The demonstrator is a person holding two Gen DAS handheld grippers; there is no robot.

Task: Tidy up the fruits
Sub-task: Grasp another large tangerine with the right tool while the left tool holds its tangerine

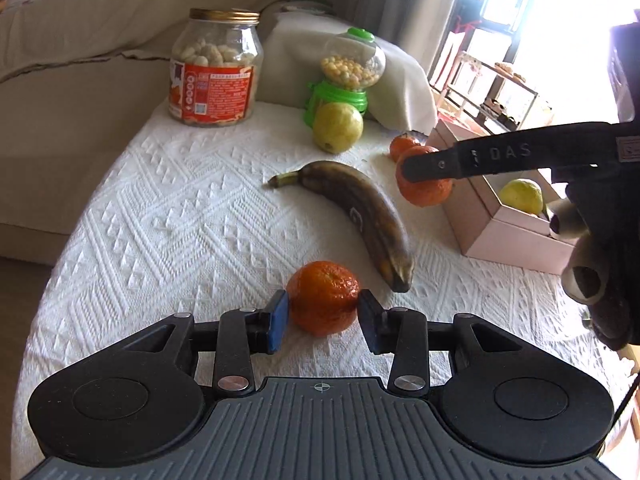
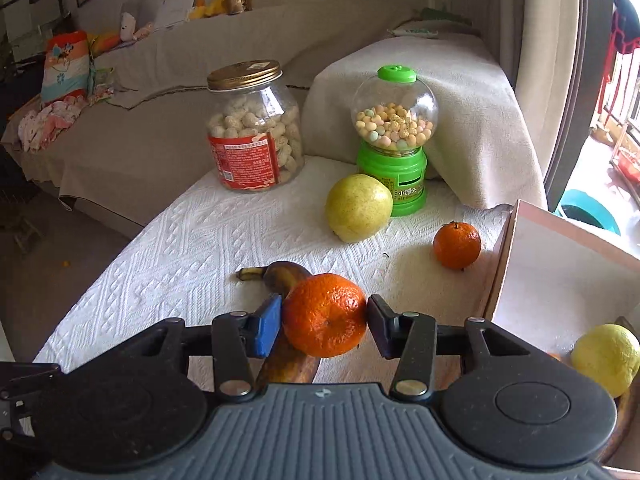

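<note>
My left gripper has its pads against both sides of a mandarin that rests on the white cloth. My right gripper is shut on another mandarin and holds it above the brown banana, left of the pink box; it also shows in the left wrist view. The banana lies mid-table. A third mandarin sits by the box. A yellow-green pear stands behind. A yellow fruit lies in the box.
A peanut jar with a gold lid and a green candy dispenser stand at the back of the table. A cloth-covered sofa arm rises behind them. The table edge drops off at the left.
</note>
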